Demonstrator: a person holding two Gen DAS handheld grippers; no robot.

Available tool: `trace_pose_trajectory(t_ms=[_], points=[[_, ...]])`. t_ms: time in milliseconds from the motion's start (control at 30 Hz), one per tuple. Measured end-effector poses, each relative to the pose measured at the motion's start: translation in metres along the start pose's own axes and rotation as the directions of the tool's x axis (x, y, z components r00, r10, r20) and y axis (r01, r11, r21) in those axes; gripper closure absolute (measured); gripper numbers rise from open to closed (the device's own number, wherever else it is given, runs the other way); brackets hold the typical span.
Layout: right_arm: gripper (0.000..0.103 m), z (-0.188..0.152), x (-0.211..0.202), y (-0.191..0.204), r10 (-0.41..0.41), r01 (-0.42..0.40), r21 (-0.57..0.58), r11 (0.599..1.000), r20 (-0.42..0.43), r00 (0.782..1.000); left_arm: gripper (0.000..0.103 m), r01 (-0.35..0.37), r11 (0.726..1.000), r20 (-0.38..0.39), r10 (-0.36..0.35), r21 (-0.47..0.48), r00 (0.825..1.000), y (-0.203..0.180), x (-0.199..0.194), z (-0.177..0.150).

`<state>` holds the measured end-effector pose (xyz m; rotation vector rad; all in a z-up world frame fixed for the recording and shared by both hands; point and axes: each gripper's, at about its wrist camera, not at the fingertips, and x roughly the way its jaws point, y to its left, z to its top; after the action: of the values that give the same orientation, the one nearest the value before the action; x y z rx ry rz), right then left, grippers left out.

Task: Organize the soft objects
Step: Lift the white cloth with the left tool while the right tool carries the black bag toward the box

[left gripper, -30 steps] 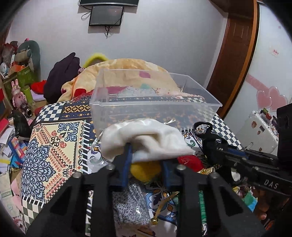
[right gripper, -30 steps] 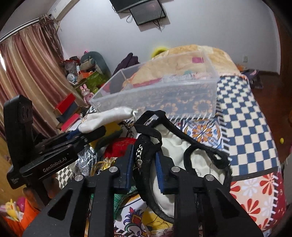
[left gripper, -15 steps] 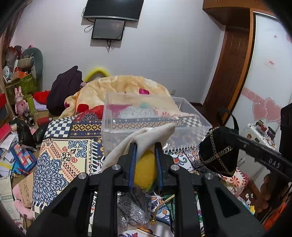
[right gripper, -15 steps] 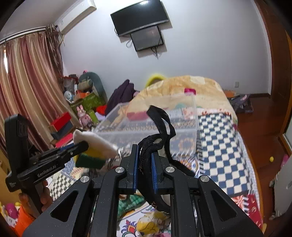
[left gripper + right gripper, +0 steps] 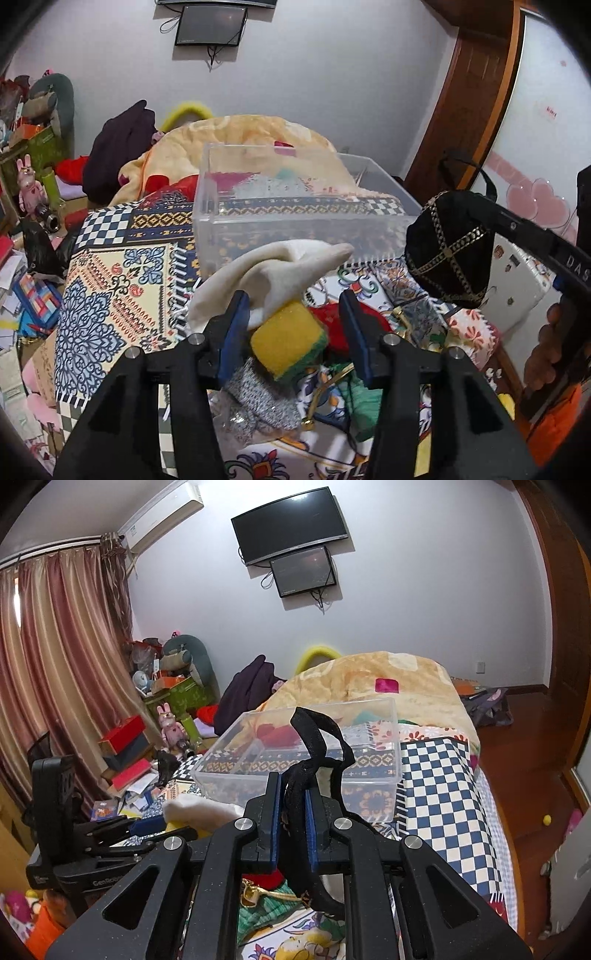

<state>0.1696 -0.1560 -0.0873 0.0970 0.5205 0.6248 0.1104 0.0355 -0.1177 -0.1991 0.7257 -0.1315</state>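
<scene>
Left tongs [image 5: 291, 317] gape wide around sponge [image 5: 288, 345] and cream cloth [image 5: 273, 273], short of clear bin [image 5: 295, 225]. Right tongs [image 5: 293, 808] clamp black bag's [image 5: 448, 258] strap. We should carry bag over bin's rim before releasing.

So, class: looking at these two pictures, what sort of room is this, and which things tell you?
Most likely a bedroom at home: a bed under a rumpled peach quilt, a black flat screen on the wall, and long striped reddish curtains beside cluttered shelves.
</scene>
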Motion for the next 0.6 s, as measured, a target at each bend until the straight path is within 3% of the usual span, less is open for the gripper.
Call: trace_pose_trajectory(t_ms=[200,233,267,333,600], points=[[0.093,0.011,-0.005,0.006,-0.003,0.004,-0.024,1.000,0.038,0.999,0.052,0.026,1.000,-0.013,-0.026,0.000,1.000,-0.004,0.005,0.015],[0.093,0.013,-0.004,0.005,-0.002,0.003,-0.023,1.000,0.042,0.999,0.059,0.017,1.000,-0.018,-0.017,0.006,1.000,-0.004,0.008,0.017],[0.093,0.014,-0.004,0.005,-0.001,0.002,-0.022,1.000,0.044,0.999,0.077,0.012,1.000,-0.024,-0.012,0.009,1.000,-0.004,0.011,0.017],[0.093,0.016,-0.003,0.005,0.000,0.001,-0.024,1.000,0.048,0.999,0.093,0.025,1.000,-0.050,-0.025,0.005,0.998,-0.001,0.016,0.019],[0.093,0.028,-0.005,0.009,-0.005,0.009,-0.053,0.999,0.082,0.997,0.100,0.028,1.000,0.049,-0.028,0.004,0.998,0.004,-0.011,0.029]])
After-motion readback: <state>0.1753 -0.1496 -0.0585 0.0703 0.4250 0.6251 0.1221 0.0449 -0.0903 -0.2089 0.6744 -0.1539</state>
